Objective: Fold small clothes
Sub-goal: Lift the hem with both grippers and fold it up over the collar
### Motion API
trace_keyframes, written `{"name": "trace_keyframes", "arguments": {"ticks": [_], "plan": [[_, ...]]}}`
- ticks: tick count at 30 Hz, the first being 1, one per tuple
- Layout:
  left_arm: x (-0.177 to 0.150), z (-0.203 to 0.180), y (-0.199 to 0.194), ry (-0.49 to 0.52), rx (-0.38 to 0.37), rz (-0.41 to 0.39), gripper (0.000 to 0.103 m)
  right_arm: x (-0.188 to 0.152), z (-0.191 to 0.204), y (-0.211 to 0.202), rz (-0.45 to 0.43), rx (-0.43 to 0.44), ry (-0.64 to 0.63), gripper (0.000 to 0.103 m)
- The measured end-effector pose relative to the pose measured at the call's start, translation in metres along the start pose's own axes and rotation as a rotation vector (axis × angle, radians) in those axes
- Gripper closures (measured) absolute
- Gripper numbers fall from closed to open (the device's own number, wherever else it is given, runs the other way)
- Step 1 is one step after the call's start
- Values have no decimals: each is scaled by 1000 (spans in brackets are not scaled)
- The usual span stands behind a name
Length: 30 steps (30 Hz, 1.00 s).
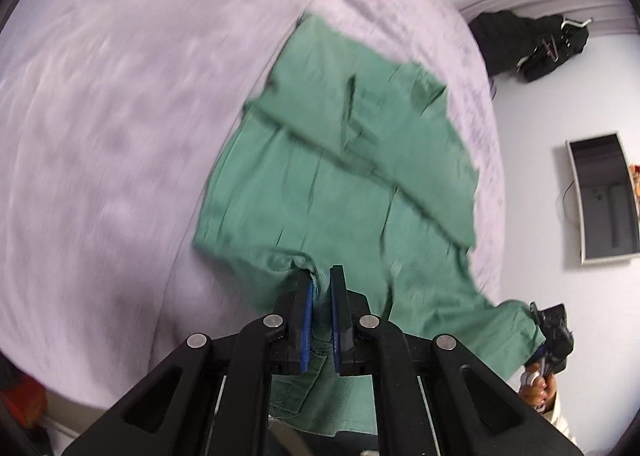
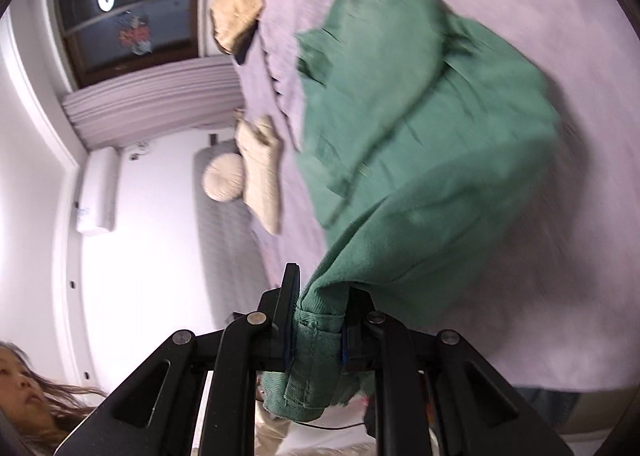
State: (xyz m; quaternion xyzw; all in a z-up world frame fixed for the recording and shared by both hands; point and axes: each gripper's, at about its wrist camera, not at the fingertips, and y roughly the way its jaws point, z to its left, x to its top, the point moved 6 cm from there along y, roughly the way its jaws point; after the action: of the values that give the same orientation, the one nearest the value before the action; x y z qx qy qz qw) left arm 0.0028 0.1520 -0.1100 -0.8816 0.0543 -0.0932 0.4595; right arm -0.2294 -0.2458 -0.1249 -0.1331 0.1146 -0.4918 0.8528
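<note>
1. Two tools, each clamped on one hem of the green garment (image 1: 340, 159): left tool (image 1: 321, 284) pinching bunched cloth, right tool (image 2: 320, 296) gripping a thick seamed hem.
2. Garment: soft, light, limp cotton; sags between grips, far end trailing on the bed (image 1: 112, 103) near its right edge.
3. Best hold, by judgement: stitched hems and corners; the fabric is unlikely to slip.

The left claw (image 1: 321, 288) pinches a bunched edge of green shorts (image 1: 340, 159) spread over a lavender bed (image 1: 120, 115). At the right edge, the right claw (image 1: 550, 330) grips another corner.
</note>
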Motion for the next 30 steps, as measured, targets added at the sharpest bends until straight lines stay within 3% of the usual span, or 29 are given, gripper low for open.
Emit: {"name": "trace_keyframes", "arguments": {"ticks": [4, 8, 13, 18, 21, 23, 24, 26, 27, 29, 30], "plan": [[79, -33, 23, 27, 62, -55, 94, 55, 25, 21, -31, 55, -5, 85], [140, -49, 58, 41, 195, -104, 94, 118, 16, 32, -93, 69, 70, 85], [173, -50, 97, 28, 299, -107, 94, 179, -18, 48, -116, -14, 180, 85], [177, -50, 118, 74, 374, -47, 93, 201, -44, 63, -108, -103, 241, 82], [180, -48, 117, 102, 406, -31, 69, 204, -54, 62, -116, -122, 272, 81], [185, -49, 106, 148, 457, -76, 14, 205, -55, 60, -129, -137, 278, 80], [189, -51, 97, 183, 483, -118, 6, 205, -54, 57, -139, -151, 266, 77], [195, -54, 85, 247, 502, -149, 4, 203, -45, 47, -161, -197, 218, 60], [196, -54, 83, 275, 504, -143, 4, 200, -37, 43, -175, -220, 179, 42], [196, -56, 85, 343, 515, -117, 4, 198, -22, 31, -189, -282, 88, 38], [195, -56, 91, 387, 527, -92, 4, 196, -13, 26, -192, -358, 14, 38]]}}
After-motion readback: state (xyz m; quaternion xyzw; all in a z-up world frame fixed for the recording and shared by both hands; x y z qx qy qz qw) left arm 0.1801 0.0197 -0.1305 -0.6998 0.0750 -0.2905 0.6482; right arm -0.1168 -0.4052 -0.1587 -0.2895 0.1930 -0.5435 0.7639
